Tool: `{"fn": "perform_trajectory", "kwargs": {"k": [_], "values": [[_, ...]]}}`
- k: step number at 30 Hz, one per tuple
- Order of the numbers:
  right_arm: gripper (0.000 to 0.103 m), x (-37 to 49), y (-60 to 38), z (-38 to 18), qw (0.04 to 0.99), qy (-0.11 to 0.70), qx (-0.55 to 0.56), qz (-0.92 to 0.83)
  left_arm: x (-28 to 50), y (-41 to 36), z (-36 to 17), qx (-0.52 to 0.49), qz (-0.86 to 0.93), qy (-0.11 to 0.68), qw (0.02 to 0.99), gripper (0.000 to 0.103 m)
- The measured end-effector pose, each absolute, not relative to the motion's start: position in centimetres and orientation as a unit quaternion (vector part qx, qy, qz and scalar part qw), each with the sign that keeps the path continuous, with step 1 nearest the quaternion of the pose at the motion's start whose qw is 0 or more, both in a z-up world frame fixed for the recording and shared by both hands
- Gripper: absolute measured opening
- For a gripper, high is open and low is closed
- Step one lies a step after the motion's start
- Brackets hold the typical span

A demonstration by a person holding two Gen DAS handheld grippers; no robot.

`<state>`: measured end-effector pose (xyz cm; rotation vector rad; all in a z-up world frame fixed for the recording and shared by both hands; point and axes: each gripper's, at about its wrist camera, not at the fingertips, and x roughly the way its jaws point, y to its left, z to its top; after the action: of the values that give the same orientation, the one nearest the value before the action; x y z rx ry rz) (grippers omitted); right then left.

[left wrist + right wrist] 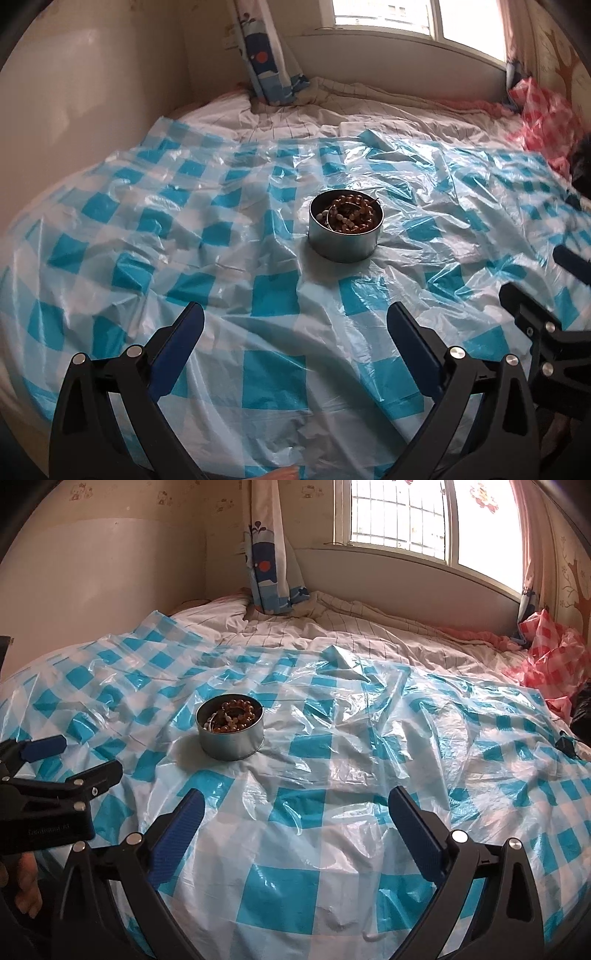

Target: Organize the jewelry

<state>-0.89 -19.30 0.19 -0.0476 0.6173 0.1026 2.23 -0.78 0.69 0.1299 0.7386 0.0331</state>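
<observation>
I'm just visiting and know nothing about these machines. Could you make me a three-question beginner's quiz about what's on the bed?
1. True or false: the metal tin has a lid on.
2. What lies in the tin? A) beaded jewelry B) coins C) buttons
3. Fill in: the left tool and right tool are both ____.

Key: 1 false, it is uncovered. 2 A, brown beads. 3 open, holding nothing above the blue checked plastic sheet.
</observation>
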Motion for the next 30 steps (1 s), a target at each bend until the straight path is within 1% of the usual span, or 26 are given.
{"fn": "perform_trajectory", "kwargs": {"k": [7,13,30], "values": [[0.095,-0.8,-20.1,0.1,0.950,0.307,0.000,0.051,2.1,-1.2,0.8,0.070,0.012,0.360,0.930,0.095],[0.095,-0.5,-20.7,0.0,0.949,0.311,0.010,0.051,2.4,-1.7,0.2,0.069,0.004,0.376,0.924,0.095],[0.095,-0.4,-20.7,-0.3,0.948,0.315,0.006,0.050,3.5,0.4,-0.5,0.010,-0.008,0.404,0.915,0.095]]}}
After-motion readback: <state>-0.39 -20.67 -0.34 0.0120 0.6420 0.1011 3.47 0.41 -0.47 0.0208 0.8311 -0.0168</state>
